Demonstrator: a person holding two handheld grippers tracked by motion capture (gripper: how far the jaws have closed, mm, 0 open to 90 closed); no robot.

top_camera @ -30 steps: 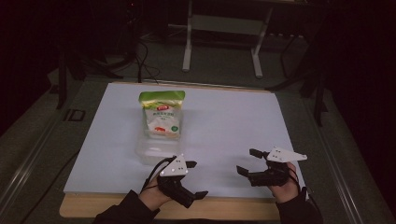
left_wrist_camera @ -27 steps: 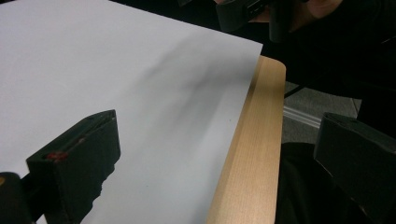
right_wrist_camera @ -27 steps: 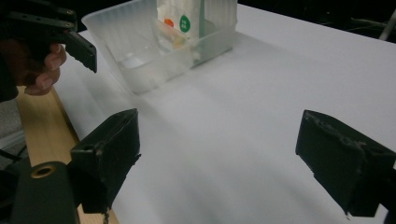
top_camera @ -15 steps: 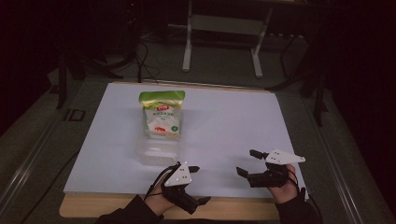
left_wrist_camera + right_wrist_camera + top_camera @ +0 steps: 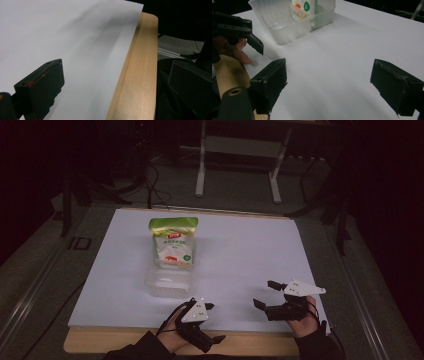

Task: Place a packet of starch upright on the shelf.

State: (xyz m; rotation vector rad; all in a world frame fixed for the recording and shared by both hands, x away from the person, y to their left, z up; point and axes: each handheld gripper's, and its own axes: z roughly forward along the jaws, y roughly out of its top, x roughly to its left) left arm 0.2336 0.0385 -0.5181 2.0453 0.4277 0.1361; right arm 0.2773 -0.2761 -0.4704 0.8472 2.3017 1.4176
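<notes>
Clearly, pouch (image 5: 173, 244) stands well beyond left hand-held gripper (image 5: 211, 322).

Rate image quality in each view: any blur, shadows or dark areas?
High view: white sheet evenly lit, surroundings nearly black, bag soft but readable. Left gripper view: a smeared diagonal shadow crosses the sheet; wooden table edge fairly sharp. Right gripper view: clear container slightly soft, near jaws dark and blurred.

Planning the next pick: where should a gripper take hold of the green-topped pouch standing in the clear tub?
Probably the pouch's green top band, approached from above. It stands upright with its lower part inside the clear tub, so the tub walls block a side approach lower down. The top is flat and thin, fitting between open jaws.
</notes>
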